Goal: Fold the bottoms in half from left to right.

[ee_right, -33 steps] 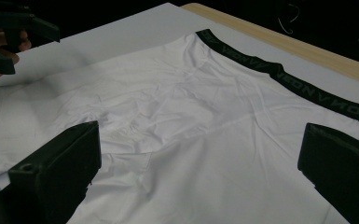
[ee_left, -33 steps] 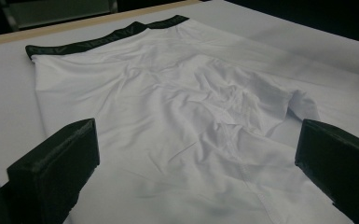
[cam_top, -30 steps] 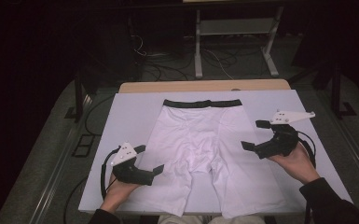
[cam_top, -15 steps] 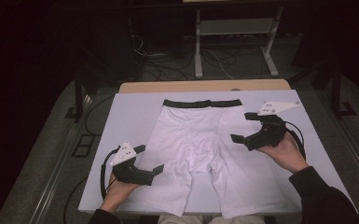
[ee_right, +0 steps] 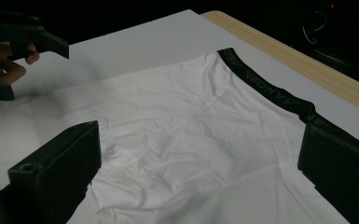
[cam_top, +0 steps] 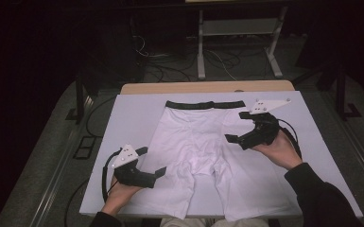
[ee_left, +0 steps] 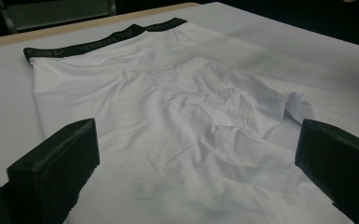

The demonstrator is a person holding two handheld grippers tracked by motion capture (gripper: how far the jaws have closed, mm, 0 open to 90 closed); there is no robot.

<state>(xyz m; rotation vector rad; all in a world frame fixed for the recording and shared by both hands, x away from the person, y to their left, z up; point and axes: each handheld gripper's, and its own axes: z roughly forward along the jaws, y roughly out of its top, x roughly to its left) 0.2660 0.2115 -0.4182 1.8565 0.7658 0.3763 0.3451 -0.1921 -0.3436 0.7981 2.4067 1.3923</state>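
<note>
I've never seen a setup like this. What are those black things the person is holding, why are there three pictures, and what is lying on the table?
A person sits at a table with a white board on it, and holds a hand tool in each hand. Each tool is a gripper with two black jaws: the left gripper and the right gripper.

One picture comes from a fixed camera above the table. The other two come from small cameras riding on the grippers, each looking out between its own two jaws; that is why black blocks rise at the bottom corners.

On the board lie white shorts with a black waistband, spread flat, waistband farthest from the person. Both grippers are open beside the cloth, one at each side, and neither holds anything.
</note>
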